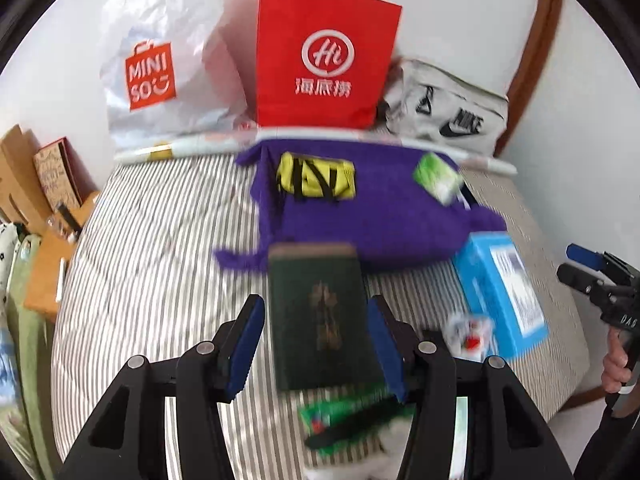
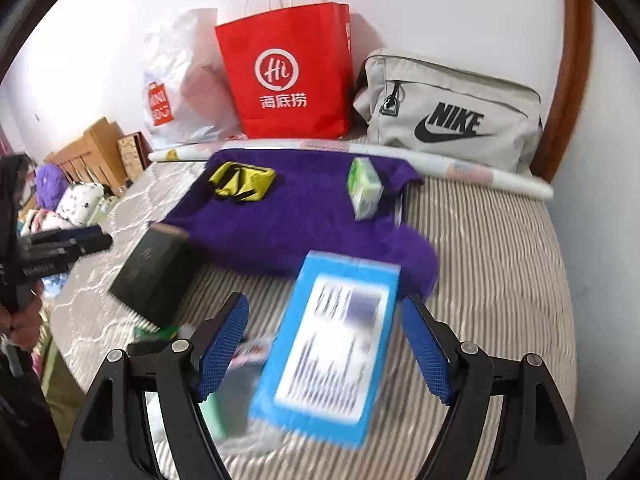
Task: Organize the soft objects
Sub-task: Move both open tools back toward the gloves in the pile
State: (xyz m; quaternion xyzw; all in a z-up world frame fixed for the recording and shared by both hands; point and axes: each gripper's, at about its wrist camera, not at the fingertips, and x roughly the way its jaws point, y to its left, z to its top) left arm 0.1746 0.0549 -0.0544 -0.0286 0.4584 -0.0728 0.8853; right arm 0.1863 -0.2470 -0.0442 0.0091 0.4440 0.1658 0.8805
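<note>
Jaws of the left gripper (image 1: pixel 316 344) stand apart, gripping nothing, above a stiff dark green box (image 1: pixel 320 316); right gripper (image 2: pixel 324 348) jaws likewise gape over a rigid blue box (image 2: pixel 332 344), while farther off on the bed (image 2: pixel 500 264) the limp purple towel (image 2: pixel 288 216) looks light, best pinched at an edge.

Left hand-held gripper (image 1: pixel 316 344) and right hand-held gripper (image 2: pixel 324 348) both angled downward, jaws apart, nothing gripped.

"MINISO" on white bag (image 1: pixel 168 60), "Hi" red bag (image 1: pixel 326 60), "NIKE" grey bag (image 2: pixel 452 112).
</note>
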